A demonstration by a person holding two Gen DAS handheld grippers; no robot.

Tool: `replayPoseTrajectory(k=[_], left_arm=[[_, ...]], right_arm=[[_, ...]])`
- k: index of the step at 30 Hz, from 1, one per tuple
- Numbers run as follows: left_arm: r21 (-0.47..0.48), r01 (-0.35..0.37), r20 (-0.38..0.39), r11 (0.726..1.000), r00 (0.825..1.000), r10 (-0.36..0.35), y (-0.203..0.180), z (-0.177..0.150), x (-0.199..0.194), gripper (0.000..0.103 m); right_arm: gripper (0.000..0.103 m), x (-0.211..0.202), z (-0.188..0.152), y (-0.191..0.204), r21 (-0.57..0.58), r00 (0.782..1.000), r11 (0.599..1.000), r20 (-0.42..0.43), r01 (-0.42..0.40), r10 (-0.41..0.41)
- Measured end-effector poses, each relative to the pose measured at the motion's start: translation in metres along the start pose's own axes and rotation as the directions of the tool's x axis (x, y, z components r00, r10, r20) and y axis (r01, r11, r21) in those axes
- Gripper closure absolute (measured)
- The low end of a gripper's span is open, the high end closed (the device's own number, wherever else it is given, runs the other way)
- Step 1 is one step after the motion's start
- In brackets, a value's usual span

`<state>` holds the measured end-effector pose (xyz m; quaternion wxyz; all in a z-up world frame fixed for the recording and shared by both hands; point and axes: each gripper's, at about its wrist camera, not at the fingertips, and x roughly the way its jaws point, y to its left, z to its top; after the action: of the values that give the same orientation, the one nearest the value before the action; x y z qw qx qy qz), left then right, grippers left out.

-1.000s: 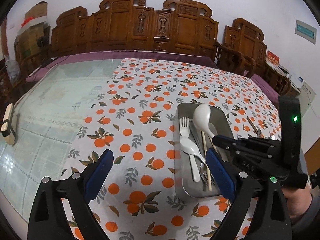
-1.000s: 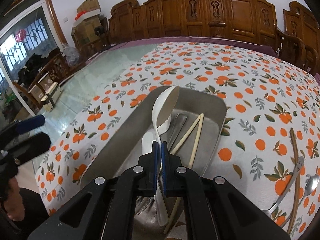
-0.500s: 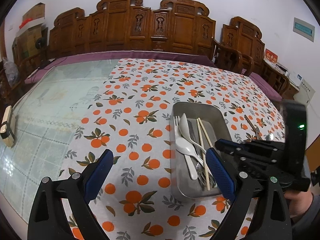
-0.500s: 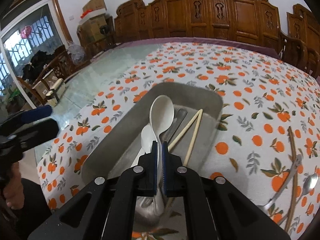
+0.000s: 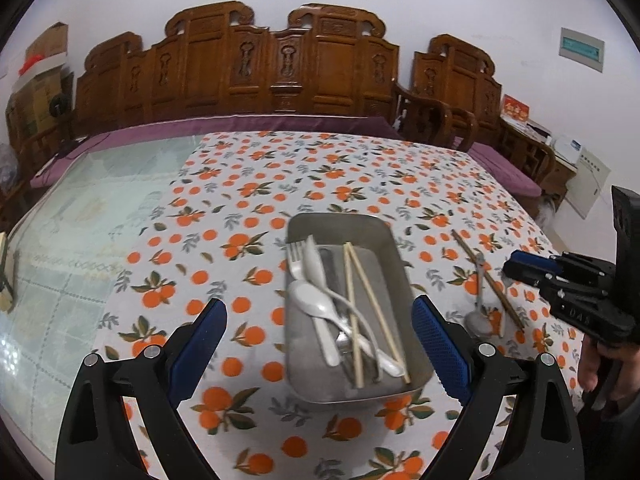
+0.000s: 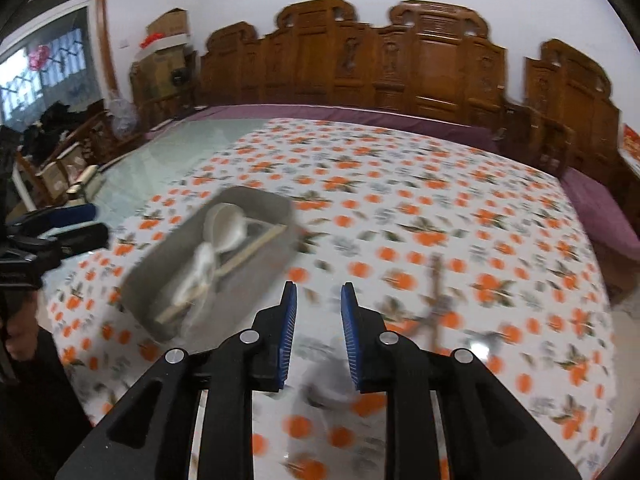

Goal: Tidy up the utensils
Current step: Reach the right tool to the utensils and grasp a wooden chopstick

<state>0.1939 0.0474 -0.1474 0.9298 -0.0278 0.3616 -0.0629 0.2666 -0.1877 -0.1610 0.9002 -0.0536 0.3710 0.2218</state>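
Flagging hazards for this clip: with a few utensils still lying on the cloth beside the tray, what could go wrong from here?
1. The brown chopsticks cross the metal spoon; picking up one could drag the other.
2. The metal tray is already crowded with utensils, so new pieces may land crooked.
3. The right claw, its jaws opening and empty, is motion-blurred; it might overshoot.

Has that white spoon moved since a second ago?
Yes. The white spoon was raised over the metal tray; now it lies inside the tray, released by the right hand-held gripper.

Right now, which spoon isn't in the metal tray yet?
The silver metal spoon lies on the orange-print tablecloth, right of the metal tray, beside the dark chopsticks. The white spoons are already inside the tray.
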Motion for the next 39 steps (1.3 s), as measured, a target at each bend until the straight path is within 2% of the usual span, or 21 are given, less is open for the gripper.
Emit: replayPoseTrajectory(k=[4, 10, 16, 18, 26, 31, 33, 39], left_arm=[[0.013, 0.032, -0.013, 0.999, 0.999, -0.032, -0.015, -0.003, 0.004, 0.013], [0.054, 0.053, -0.028, 0.997, 0.998, -0.052, -0.038, -0.010, 0.009, 0.013], [0.105, 0.070, -0.045, 0.992, 0.997, -0.065, -0.062, -0.018, 0.014, 0.013], [0.115, 0.075, -0.050, 0.991, 0.996, -0.070, -0.067, -0.020, 0.015, 0.013], [0.154, 0.086, -0.060, 0.984, 0.995, -0.077, -0.082, -0.026, 0.017, 0.013], [0.161, 0.086, -0.066, 0.983, 0.995, -0.076, -0.084, -0.028, 0.019, 0.013], [0.162, 0.088, -0.067, 0.983, 0.995, -0.078, -0.085, -0.028, 0.019, 0.013], [0.172, 0.101, -0.096, 0.980, 0.992, -0.086, -0.095, -0.029, 0.023, 0.013]], right_arm=[[0.078, -0.002, -0.018, -0.036, 0.034, 0.994, 0.994, -0.043, 0.100, -0.099], [0.078, 0.005, -0.040, -0.072, 0.137, 0.991, 0.983, -0.085, 0.118, -0.107], [0.078, 0.026, -0.058, -0.072, 0.139, 0.986, 0.985, -0.149, 0.097, -0.076], [0.086, 0.032, -0.061, -0.072, 0.138, 0.982, 0.985, -0.170, 0.101, -0.076], [0.087, 0.045, -0.068, -0.084, 0.157, 0.973, 0.981, -0.218, 0.113, -0.078], [0.088, 0.051, -0.065, -0.079, 0.127, 0.971, 0.983, -0.216, 0.132, -0.103], [0.096, 0.052, -0.063, -0.076, 0.113, 0.971, 0.986, -0.219, 0.126, -0.099], [0.097, 0.046, -0.061, -0.075, 0.087, 0.969, 0.985, -0.214, 0.147, -0.126]])
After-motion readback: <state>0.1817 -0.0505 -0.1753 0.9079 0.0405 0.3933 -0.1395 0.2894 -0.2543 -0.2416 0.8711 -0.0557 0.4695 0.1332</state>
